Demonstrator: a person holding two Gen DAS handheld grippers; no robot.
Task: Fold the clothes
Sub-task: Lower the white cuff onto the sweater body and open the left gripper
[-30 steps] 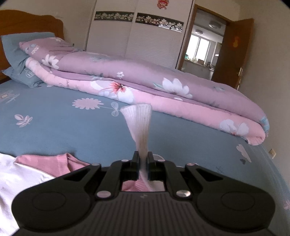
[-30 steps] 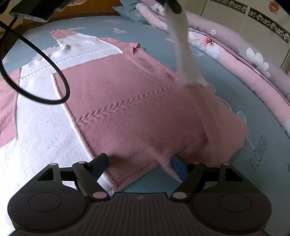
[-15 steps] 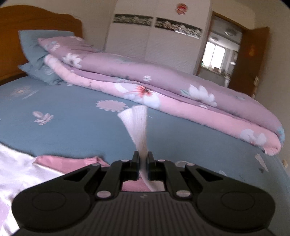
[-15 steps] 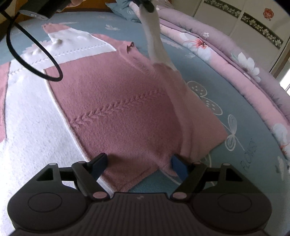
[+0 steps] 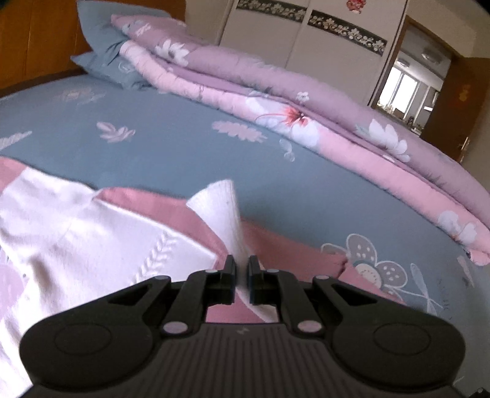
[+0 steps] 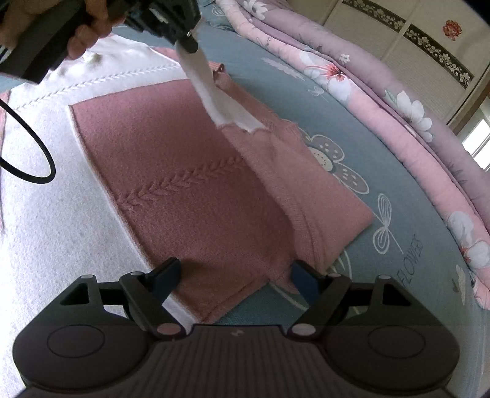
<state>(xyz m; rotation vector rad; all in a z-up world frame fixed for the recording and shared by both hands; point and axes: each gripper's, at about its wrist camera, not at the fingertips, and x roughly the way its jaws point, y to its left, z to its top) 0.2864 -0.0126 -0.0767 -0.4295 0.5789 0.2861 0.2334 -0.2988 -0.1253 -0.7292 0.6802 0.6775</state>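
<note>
Sweater: pink and white knit sweater (image 6: 190, 183) lies flat on the blue bed sheet (image 6: 398, 214); its near left part is cut off by the frame edge.
Left tool (image 5: 242, 269): closed on the white cuff (image 5: 223, 208) of one sleeve, lifted above the sweater's far edge.
Right tool (image 6: 235, 275): jaws wide apart, nothing between them, over the near hem.
Hand (image 6: 82, 24): only partly visible, top left.
Quilt (image 5: 306, 101): folded along the far side, ends cut off.

Left gripper (image 5: 242, 269) clamped, right gripper (image 6: 235, 275) spread wide.
</note>
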